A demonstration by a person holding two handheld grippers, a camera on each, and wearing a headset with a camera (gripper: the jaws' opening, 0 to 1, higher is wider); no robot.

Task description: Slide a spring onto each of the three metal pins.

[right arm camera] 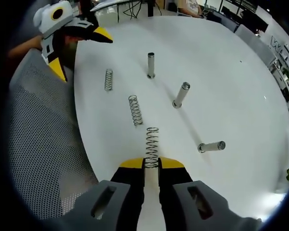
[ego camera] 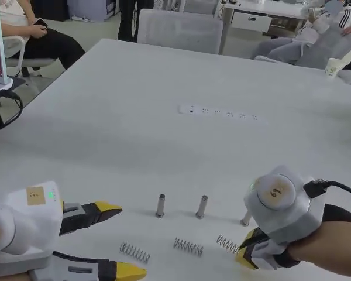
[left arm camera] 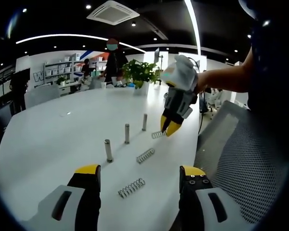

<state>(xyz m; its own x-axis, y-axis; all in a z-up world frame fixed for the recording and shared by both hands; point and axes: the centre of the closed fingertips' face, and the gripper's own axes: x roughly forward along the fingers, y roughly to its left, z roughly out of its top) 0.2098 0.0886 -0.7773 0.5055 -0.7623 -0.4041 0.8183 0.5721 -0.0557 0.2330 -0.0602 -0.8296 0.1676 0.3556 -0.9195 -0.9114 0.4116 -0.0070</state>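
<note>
1. A white office worktop (ego camera: 164,134) carried three upright metal pins (ego camera: 202,206) in a row near its front edge.
2. Three springs (ego camera: 188,246) lay between pins and edge.
3. The right gripper (right arm camera: 151,162), jaws narrowed, pinched the rightmost spring (right arm camera: 152,142) by its end.
4. The left gripper (left arm camera: 140,171) hovered wide-jawed, empty.

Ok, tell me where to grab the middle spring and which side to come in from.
I'd pinch the middle spring near one end, jaws across the coils, coming down from the near side. It lies flat with bare table around it, and an end grip leaves most of its length free to slide over an upright pin.
</note>
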